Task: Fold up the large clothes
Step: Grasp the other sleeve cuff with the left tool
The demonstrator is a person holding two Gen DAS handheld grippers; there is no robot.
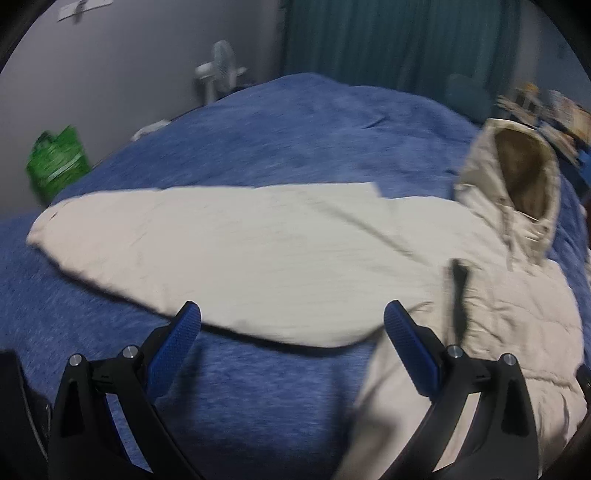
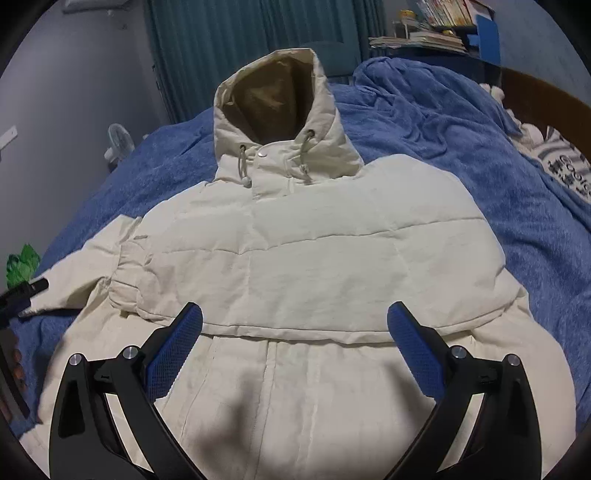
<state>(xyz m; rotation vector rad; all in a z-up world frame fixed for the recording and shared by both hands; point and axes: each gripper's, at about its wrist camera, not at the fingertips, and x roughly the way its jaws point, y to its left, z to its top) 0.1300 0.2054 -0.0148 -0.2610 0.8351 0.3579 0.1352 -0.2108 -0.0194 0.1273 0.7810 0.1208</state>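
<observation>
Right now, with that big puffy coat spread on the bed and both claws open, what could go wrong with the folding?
The left claw hovers open over the outstretched sleeve; the slick, padded fabric may slip from a shallow pinch. The hood stands up stiffly and could spring back after a fold. The soft, rumpled blue blanket might get pinched along with the coat under the right claw.

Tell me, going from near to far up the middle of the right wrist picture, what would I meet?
Gripper → jacket body → hood → curtain.
</observation>
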